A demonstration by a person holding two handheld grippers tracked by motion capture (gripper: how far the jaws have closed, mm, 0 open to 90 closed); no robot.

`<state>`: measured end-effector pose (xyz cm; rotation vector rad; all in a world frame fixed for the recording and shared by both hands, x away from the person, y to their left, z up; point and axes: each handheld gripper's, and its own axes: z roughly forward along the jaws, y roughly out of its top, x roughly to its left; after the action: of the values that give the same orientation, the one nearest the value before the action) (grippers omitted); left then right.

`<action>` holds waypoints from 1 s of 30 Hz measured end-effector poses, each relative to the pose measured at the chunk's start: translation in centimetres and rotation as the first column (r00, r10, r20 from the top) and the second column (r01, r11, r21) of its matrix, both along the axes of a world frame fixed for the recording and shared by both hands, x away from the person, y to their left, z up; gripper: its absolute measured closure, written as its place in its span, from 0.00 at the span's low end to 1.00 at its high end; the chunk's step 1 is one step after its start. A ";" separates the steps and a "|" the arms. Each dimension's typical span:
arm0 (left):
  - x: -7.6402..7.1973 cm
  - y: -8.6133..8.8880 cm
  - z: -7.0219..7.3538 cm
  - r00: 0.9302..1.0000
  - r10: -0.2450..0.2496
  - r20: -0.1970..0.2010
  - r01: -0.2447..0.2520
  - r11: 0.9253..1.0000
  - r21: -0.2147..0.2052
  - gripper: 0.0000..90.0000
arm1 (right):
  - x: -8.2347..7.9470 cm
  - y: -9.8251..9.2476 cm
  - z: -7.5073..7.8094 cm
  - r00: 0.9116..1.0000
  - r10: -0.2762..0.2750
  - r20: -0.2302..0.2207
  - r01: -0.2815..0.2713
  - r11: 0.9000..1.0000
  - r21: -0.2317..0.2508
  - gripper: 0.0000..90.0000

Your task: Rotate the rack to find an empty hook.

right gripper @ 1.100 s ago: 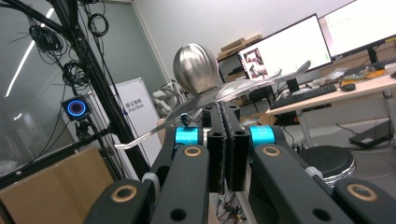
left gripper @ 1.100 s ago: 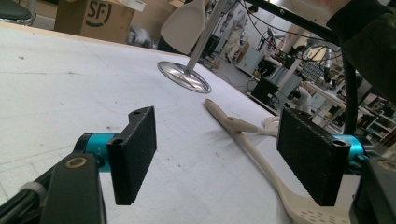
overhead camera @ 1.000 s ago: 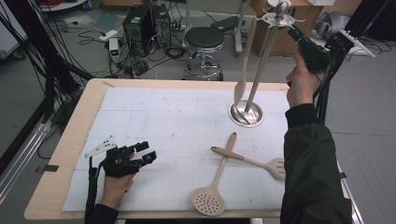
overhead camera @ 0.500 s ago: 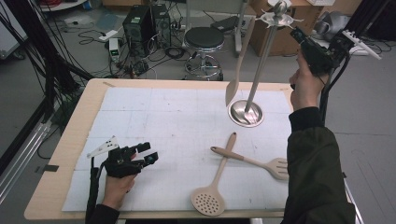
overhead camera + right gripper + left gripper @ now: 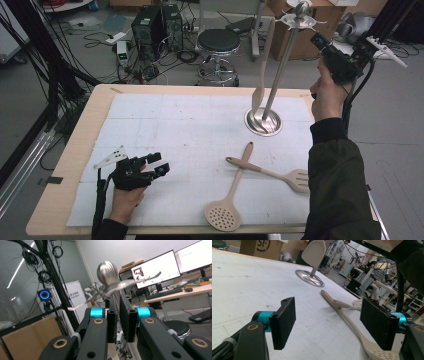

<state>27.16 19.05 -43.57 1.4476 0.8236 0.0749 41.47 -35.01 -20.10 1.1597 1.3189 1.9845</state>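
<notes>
A metal utensil stand (image 5: 280,65) rises from a round base (image 5: 263,121) at the table's far right. A beige spatula (image 5: 259,92) hangs from one of its top hooks, left of the pole. My right gripper (image 5: 318,41) is held high beside the hooks; its jaws have just been opening to a narrow gap, with nothing between them. In the right gripper view the gripper (image 5: 118,298) points at the stand's knob (image 5: 107,272). My left gripper (image 5: 154,166) rests on the table, open and empty. A skimmer (image 5: 227,210) and a slotted spatula (image 5: 295,179) lie crossed at the front right.
White paper (image 5: 190,130) covers the wooden table. In the left gripper view the skimmer's handle (image 5: 347,315) and the stand's base (image 5: 309,278) lie ahead of the open gripper (image 5: 332,322). A stool (image 5: 218,42) and cables are on the floor behind.
The hanging spatula has swung left and back under its hook. My right gripper's jaws have parted slightly. The left hand has stayed put.
</notes>
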 end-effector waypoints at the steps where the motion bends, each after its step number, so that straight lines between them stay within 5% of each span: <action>1: 0.0 0.0 0.0 1.000 0.000 -0.001 0.000 1.000 0.000 0.33 | -0.1 0.0 -0.2 1.000 0.001 -0.006 -0.001 1.000 0.003 0.89; 13: 0.1 -0.1 0.2 1.000 0.006 0.007 -0.006 1.000 -0.006 0.33 | -1.4 0.8 -0.4 0.999 0.023 -0.029 -0.025 0.998 -0.058 0.55; 20: 0.0 -0.1 0.3 1.000 0.008 0.017 -0.008 1.000 0.000 0.33 | -3.0 1.7 0.0 0.999 0.045 -0.024 -0.048 0.994 -0.103 0.47; 30: 0.0 0.0 0.8 0.999 0.019 0.029 -0.019 1.000 -0.024 0.33 | -5.3 0.7 -1.9 0.997 0.048 -0.064 -0.056 0.989 -0.134 0.45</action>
<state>27.18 19.09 -42.79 1.4136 0.8117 0.1003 36.20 -34.31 -21.96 1.1402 1.5049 1.8754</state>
